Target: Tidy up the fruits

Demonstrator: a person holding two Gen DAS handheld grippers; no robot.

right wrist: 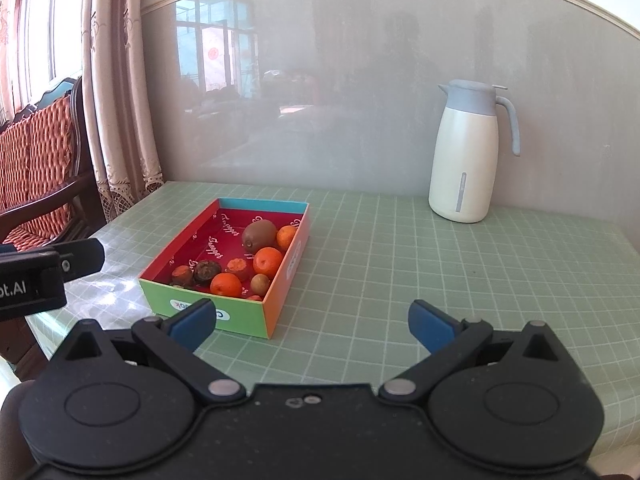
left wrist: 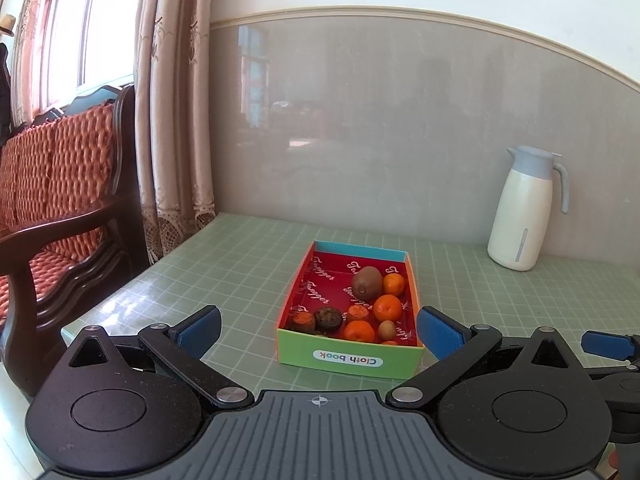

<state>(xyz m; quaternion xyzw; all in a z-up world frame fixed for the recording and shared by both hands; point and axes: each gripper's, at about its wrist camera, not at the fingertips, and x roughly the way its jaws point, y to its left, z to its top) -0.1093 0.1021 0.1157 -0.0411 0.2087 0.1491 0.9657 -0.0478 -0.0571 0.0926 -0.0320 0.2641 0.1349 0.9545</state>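
Note:
A shallow cardboard box (left wrist: 351, 357) (right wrist: 280, 280) with a red inside and a green front wall lies on the green checked table. In it are several fruits: a large kiwi (left wrist: 367, 281) (right wrist: 259, 235), a small kiwi (left wrist: 387, 329) (right wrist: 260, 282), three mandarins (left wrist: 387, 307) (right wrist: 267, 261) and some dark or shrivelled pieces (left wrist: 328, 319) (right wrist: 206, 270). My left gripper (left wrist: 320, 330) is open, just short of the box's front wall, with nothing between its blue pads. My right gripper (right wrist: 312, 320) is open too, near the box's front right corner, and it holds nothing.
A white thermos jug (left wrist: 520, 216) (right wrist: 466, 156) with a grey lid stands at the back right by the wall. A wooden chair (left wrist: 60, 208) with an orange cushion sits off the table's left edge, beside curtains. Bare tablecloth (right wrist: 460, 280) spreads right of the box.

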